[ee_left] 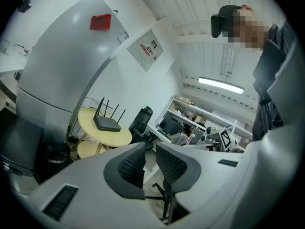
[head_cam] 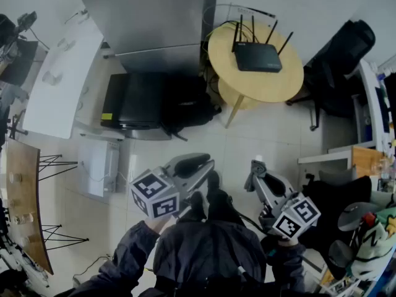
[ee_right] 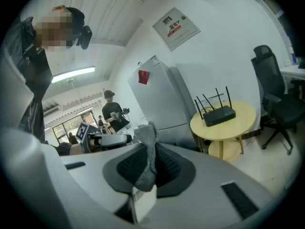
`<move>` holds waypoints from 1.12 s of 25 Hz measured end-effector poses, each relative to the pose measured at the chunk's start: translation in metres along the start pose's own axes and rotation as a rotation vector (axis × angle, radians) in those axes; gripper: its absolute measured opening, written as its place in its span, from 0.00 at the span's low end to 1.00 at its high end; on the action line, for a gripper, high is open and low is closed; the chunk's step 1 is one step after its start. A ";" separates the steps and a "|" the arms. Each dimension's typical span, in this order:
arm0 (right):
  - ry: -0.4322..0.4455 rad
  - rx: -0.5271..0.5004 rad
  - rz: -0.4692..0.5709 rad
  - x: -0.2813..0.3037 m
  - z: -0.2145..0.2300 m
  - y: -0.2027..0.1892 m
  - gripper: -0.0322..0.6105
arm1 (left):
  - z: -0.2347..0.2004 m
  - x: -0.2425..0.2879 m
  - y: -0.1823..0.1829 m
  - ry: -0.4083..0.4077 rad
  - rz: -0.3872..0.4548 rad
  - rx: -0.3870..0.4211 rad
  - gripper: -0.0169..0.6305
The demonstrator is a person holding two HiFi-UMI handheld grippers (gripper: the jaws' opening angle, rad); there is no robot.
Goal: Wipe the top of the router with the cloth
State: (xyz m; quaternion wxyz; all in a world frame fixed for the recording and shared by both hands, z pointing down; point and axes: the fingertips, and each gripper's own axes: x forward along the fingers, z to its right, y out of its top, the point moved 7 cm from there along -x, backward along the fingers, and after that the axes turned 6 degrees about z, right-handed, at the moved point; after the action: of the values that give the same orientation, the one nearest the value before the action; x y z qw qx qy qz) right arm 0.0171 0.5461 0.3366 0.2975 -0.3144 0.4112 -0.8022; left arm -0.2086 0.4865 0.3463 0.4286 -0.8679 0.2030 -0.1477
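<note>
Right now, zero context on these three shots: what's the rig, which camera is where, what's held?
No robot arm here: a person holds a two-jaw gripper in each hand; the marker cubes are part of them. The head view looks steeply down from the person's head. The other two views ride on the grippers, looking along their jaws. The left gripper has its jaws slightly apart, nothing between them. The right gripper is shut on a grey cloth. Ahead stands a round yellow table with a black router on it, antennas up; both grippers are well short of it.
</note>
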 end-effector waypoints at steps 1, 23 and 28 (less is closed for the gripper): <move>0.002 -0.001 0.005 0.003 0.006 0.004 0.16 | -0.004 0.007 0.003 0.001 0.001 0.004 0.13; 0.049 -0.022 -0.001 0.167 0.364 0.198 0.16 | -0.177 0.330 0.156 0.084 0.000 0.037 0.13; 0.066 -0.003 -0.044 0.209 0.400 0.219 0.16 | -0.211 0.383 0.174 0.092 -0.036 0.045 0.13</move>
State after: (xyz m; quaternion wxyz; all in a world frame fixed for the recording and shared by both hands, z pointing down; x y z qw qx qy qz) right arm 0.2345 0.0968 0.3909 0.2656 -0.2970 0.4149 -0.8180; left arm -0.0042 0.0635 0.3620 0.4353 -0.8540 0.2036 -0.1997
